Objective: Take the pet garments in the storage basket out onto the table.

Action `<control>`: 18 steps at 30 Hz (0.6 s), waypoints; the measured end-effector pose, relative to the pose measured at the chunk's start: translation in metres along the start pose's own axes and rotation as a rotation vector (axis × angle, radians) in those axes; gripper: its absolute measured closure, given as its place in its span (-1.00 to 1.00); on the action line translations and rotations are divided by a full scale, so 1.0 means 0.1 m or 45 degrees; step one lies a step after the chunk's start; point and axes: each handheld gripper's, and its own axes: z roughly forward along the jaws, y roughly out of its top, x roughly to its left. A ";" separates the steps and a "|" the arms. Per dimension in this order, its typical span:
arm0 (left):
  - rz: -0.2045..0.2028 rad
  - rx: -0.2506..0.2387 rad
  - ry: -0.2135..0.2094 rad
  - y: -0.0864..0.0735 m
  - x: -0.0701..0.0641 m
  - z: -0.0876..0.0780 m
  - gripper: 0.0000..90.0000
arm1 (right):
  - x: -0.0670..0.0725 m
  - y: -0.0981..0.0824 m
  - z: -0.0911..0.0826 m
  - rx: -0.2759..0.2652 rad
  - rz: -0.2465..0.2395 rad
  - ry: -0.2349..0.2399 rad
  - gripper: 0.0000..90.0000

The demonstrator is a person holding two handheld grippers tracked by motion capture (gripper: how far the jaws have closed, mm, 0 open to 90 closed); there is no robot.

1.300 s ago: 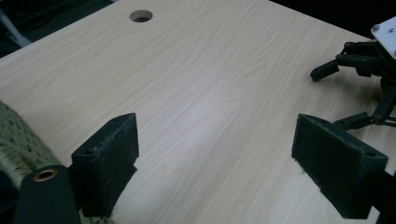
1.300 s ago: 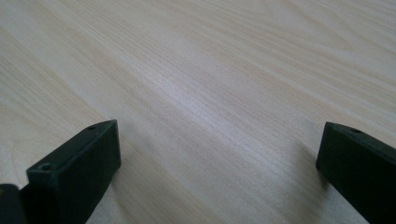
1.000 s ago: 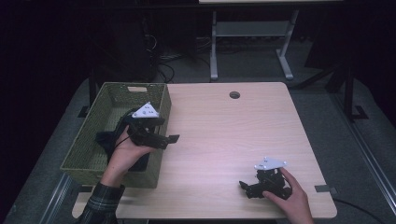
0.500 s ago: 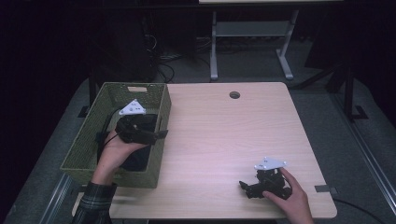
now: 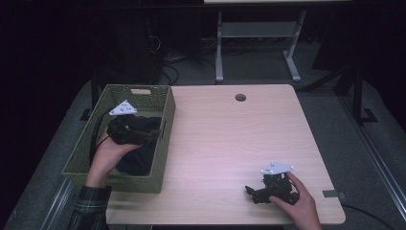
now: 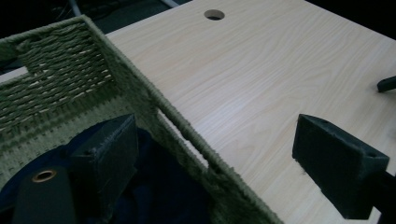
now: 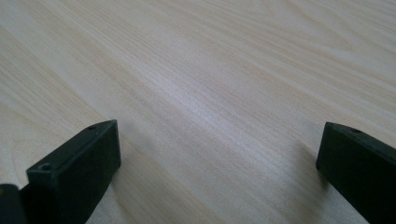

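Observation:
A green woven basket stands on the left part of the wooden table, with a dark blue cloth lying inside it. A hand holds my left gripper low over the basket, open. In the left gripper view the left gripper straddles the basket's wall: one jaw is above the cloth, the other over the table. My right gripper rests on the table near the front right, open. In the right gripper view the right gripper has bare wood between its jaws.
A round cable hole sits near the table's far edge. The floor behind holds a white table frame and cables. The basket's left side overhangs the table's left edge. A black tip of the other gripper shows in the left gripper view.
My left gripper has drawn back to the left, from over the basket's right wall to above the cloth inside. The right gripper has not moved.

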 end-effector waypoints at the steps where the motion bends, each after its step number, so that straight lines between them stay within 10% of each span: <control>1: -0.014 -0.005 0.004 -0.01 0.01 0.00 -0.69 | 0.00 0.00 0.00 0.000 0.000 0.000 -1.00; 18: -0.016 0.064 0.091 -0.21 0.34 0.01 -0.68 | 0.00 0.00 0.00 0.001 0.000 0.001 -1.00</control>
